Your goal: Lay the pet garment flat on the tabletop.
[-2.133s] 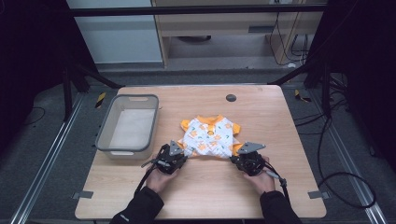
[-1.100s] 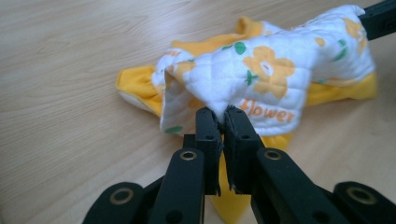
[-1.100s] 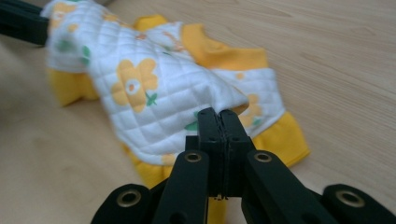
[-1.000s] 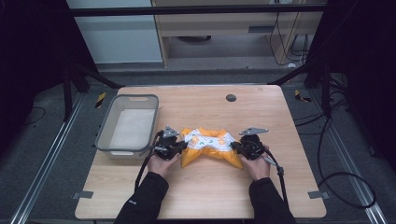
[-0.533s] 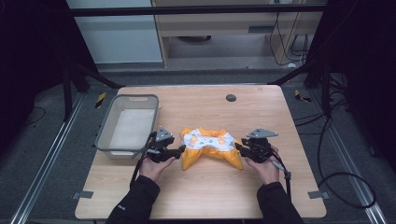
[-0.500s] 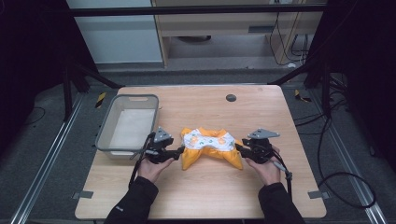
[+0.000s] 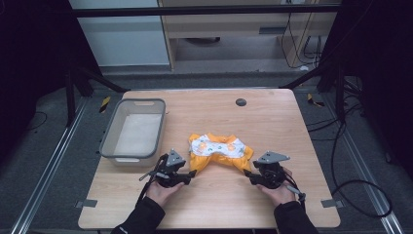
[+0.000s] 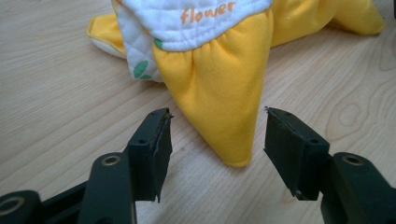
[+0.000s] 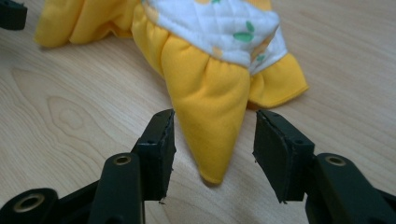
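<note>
The yellow and white garment (image 7: pixel 220 151) is lying bunched near the middle of the table (image 7: pixel 272 117), a little toward the near edge, with two yellow points trailing out toward the person. The left gripper (image 7: pixel 191 174) is sitting at the near-left point — its fingers (image 8: pixel 150 149) are spread wide, released, with the yellow tip (image 8: pixel 219 112) lying on the wood between them and touching neither. Same story on the other side: the right gripper (image 7: pixel 247 174) is resting at the near-right point, fingers (image 9: pixel 156 149) parted, the cloth tip (image 9: pixel 210 121) lying loose in the gap. Both hands are low, close to the near edge. Over toward the left edge a grey bin (image 7: pixel 108 146) is standing — well apart from the garment. The word "flower" is showing in orange on the white quilted panel (image 8: pixel 196 18).
</note>
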`<state>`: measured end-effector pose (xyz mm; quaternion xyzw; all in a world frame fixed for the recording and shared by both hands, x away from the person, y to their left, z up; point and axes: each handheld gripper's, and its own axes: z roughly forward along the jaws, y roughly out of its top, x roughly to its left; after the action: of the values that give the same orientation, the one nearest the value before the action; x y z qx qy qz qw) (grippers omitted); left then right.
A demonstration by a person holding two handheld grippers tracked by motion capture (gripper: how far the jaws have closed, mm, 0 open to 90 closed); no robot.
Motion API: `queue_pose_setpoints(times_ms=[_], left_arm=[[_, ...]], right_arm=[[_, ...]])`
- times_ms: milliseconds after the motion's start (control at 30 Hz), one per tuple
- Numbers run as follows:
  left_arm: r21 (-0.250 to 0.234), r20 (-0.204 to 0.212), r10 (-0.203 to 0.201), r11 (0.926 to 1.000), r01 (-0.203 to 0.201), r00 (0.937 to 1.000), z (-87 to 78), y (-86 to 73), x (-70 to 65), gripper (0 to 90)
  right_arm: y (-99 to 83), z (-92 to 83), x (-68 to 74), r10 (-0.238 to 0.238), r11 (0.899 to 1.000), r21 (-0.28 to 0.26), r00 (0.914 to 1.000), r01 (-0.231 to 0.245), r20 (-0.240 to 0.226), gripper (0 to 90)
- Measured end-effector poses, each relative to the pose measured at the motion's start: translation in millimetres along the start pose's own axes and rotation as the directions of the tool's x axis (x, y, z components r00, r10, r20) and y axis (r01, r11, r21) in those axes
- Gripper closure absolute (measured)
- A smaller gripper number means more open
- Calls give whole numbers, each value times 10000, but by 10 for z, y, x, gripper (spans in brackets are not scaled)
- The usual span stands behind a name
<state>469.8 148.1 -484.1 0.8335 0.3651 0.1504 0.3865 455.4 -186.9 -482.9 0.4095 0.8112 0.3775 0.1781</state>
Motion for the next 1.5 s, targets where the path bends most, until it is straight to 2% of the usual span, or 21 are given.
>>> queue_pose_setpoints(times_ms=[133,167,200,233,267,400,633,667,700,767,900,967,1000,1100,1200,1233,1300,1367,1400,1467,1500], left_arm=[[295,-59,128,9995,-126,9999,82,-15,-17,542],[394,-48,21,9992,-19,10000,112,-21,-14,542],[517,110,-60,9986,54,9999,142,-23,-3,634],[517,110,-60,9986,54,9999,142,-23,-3,677],[579,94,-99,9983,93,9999,154,-24,-7,677],[612,175,-67,9981,56,9998,138,-19,-3,841],[244,405,-120,9996,111,9991,-16,35,13,877],[46,723,-167,9999,164,9972,-133,56,8,879],[-22,803,-93,10000,95,9967,-183,62,2,880],[-118,892,-28,9999,39,9960,-258,67,-6,881],[-555,1437,-21,9984,102,9896,-588,74,-9,881],[-596,1617,-72,9981,171,9868,-722,54,-20,881],[-447,1753,-120,9988,202,9844,-810,-12,-45,880],[-121,1739,-197,9997,221,9846,-832,-127,-89,877],[563,1767,-171,9984,73,9841,-761,-314,-179,872],[657,1765,-81,9978,-35,9843,-738,-343,-200,864],[875,1665,150,9957,-300,9859,-679,-388,-248,855],[892,1473,254,9953,-389,9888,-635,-413,-276,765],[871,1205,389,9950,-496,9920,-627,-418,-291,696],[390,937,347,9985,-385,9950,-681,-414,-288,508],[390,937,347,9985,-385,9950,-681,-414,-288,463]], right_arm=[[-28,72,17,-44,9995,304,9999,48,-140,559],[-28,72,17,-44,9995,304,9999,48,-140,559],[-26,97,24,-85,9988,473,9998,94,-188,619],[-26,97,24,-85,9988,473,9998,94,-188,619],[-24,109,26,-115,9985,536,9998,125,-184,652],[-12,121,43,-132,9965,823,9994,157,-310,816],[47,-23,40,-82,9992,389,9987,102,-503,847],[57,-97,38,-72,9997,250,9982,87,-591,846],[61,-157,40,-128,9999,79,9973,134,-723,846],[77,-246,46,-106,9998,-187,9967,92,-804,845],[104,-423,81,-263,9981,-585,9943,203,-1034,841],[103,-550,114,-245,9967,-799,9909,140,-1326,837],[75,-673,156,-208,9972,-737,9849,82,-1719,832],[24,-733,193,-189,9983,-577,9802,77,-1973,831],[-115,-735,257,-114,9999,-61,9750,103,-2219,824],[-221,-688,304,-187,9990,369,9781,269,-2072,810],[-269,-653,316,-312,9979,500,9811,415,-1912,794],[-331,-598,321,-358,9957,781,9848,497,-1699,772],[-348,-578,318,-381,9952,828,9855,524,-1655,754],[-350,-568,304,-496,9965,593,9875,591,-1494,704],[-350,-568,304,-496,9965,593,9875,591,-1494,704]])
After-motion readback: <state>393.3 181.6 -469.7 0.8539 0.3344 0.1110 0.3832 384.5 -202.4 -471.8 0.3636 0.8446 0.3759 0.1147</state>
